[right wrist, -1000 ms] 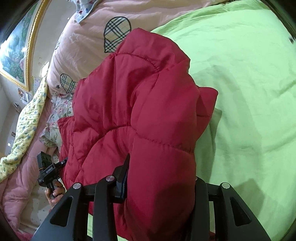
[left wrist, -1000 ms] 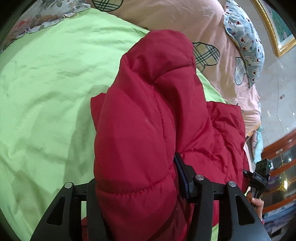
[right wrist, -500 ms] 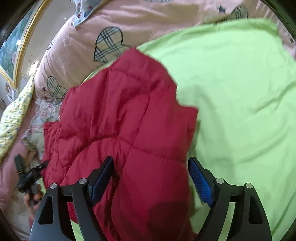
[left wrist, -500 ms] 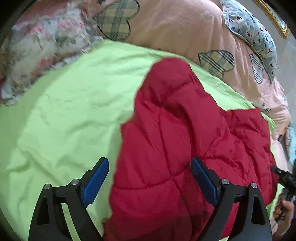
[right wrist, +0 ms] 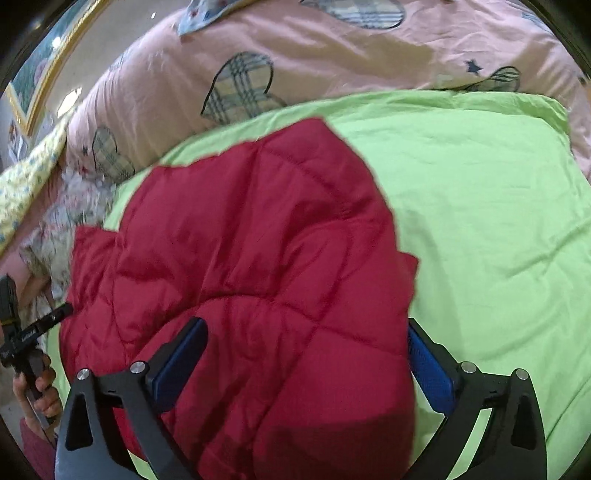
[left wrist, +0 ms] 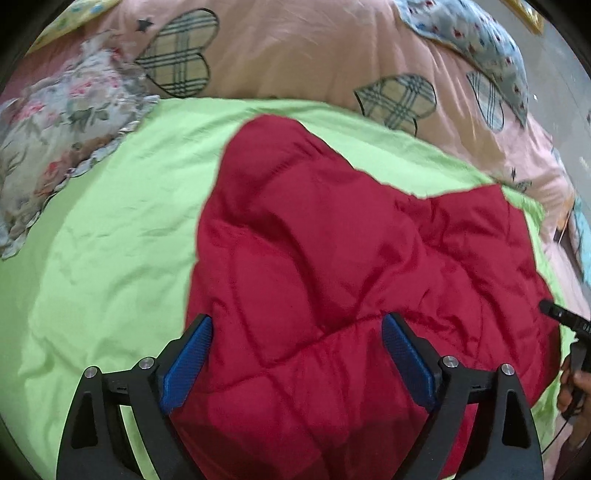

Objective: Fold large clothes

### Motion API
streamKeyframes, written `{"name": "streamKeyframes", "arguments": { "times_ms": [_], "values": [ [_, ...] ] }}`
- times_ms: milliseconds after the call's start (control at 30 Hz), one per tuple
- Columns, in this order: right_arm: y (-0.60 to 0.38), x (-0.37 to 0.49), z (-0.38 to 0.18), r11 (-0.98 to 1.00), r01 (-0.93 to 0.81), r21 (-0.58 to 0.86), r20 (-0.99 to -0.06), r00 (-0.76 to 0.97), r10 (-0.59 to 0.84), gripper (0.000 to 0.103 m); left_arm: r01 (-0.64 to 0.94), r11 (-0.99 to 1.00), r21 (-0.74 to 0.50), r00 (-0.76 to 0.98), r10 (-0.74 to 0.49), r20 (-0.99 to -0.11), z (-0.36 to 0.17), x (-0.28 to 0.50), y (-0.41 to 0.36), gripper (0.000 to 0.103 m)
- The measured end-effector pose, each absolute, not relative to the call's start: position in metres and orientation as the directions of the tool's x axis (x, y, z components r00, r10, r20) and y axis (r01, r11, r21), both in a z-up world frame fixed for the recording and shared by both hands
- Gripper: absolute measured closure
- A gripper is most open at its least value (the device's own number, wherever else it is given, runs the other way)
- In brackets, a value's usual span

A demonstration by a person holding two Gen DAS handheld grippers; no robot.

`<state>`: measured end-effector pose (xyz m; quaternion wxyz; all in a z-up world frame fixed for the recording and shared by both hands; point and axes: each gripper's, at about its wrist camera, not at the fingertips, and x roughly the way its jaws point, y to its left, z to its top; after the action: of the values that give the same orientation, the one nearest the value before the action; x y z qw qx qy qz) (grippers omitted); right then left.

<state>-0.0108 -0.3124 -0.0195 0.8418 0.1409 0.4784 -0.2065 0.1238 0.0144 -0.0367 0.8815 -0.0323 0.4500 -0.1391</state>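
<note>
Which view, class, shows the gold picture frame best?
The right wrist view: the gold picture frame runs down the upper left edge, with some of the painting inside visible. The left wrist view catches only a short gold corner at the top right, with no painting visible.

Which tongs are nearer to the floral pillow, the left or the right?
Left. The left tongs straddle the red jacket on the floral pillow side; the right tongs straddle its far side.
</note>
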Motion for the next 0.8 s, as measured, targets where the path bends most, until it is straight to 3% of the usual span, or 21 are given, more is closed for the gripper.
{"name": "streamKeyframes", "arguments": {
  "times_ms": [33,100,133,167,200,233,267,300,333,633,800],
  "values": [
    [-0.308,-0.008,-0.022,0.882,0.471,0.025,-0.865,0.452,-0.217,0.000,0.226,0.958,-0.175,0.554,-0.274,-0.786,-0.038,0.126,0.011,0.021],
    [-0.300,-0.002,-0.026,0.892,0.451,-0.021,-0.867,0.436,-0.241,0.002,0.239,0.961,-0.139,0.558,-0.253,-0.790,-0.039,0.125,0.004,0.042],
    [-0.294,0.001,-0.028,0.896,0.440,-0.054,-0.864,0.429,-0.263,0.007,0.249,0.960,-0.131,0.559,-0.252,-0.790,-0.038,0.123,0.001,0.048],
    [-0.290,0.002,-0.030,0.899,0.432,-0.073,-0.863,0.424,-0.274,0.012,0.260,0.956,-0.136,0.556,-0.263,-0.788,-0.037,0.122,0.000,0.061],
    [-0.287,0.003,-0.032,0.900,0.426,-0.088,-0.863,0.419,-0.283,0.027,0.265,0.954,-0.138,0.556,-0.268,-0.787,-0.036,0.122,-0.002,0.069],
    [-0.285,0.005,-0.033,0.901,0.422,-0.100,-0.861,0.418,-0.291,0.047,0.274,0.951,-0.142,0.555,-0.277,-0.784,-0.033,0.123,-0.001,0.072],
    [-0.283,0.004,-0.032,0.900,0.422,-0.106,-0.858,0.419,-0.298,0.057,0.282,0.948,-0.148,0.557,-0.287,-0.779,-0.032,0.121,-0.002,0.077],
    [-0.283,0.005,-0.031,0.899,0.425,-0.111,-0.855,0.420,-0.304,0.073,0.288,0.944,-0.160,0.558,-0.302,-0.773,-0.030,0.121,-0.002,0.080],
    [-0.283,0.006,-0.028,0.900,0.425,-0.098,-0.854,0.429,-0.296,0.080,0.294,0.939,-0.177,0.557,-0.319,-0.767,-0.029,0.124,-0.001,0.082],
    [-0.310,-0.001,0.009,0.885,0.441,0.153,-0.791,0.591,-0.158,0.087,0.279,0.842,-0.462,0.548,-0.535,-0.643,-0.009,0.157,0.048,0.086],
    [-0.318,0.010,-0.015,0.863,0.478,0.164,-0.820,0.552,-0.150,0.087,0.214,0.863,-0.459,0.497,-0.500,-0.709,-0.048,0.177,0.050,0.085]
  ]
}}
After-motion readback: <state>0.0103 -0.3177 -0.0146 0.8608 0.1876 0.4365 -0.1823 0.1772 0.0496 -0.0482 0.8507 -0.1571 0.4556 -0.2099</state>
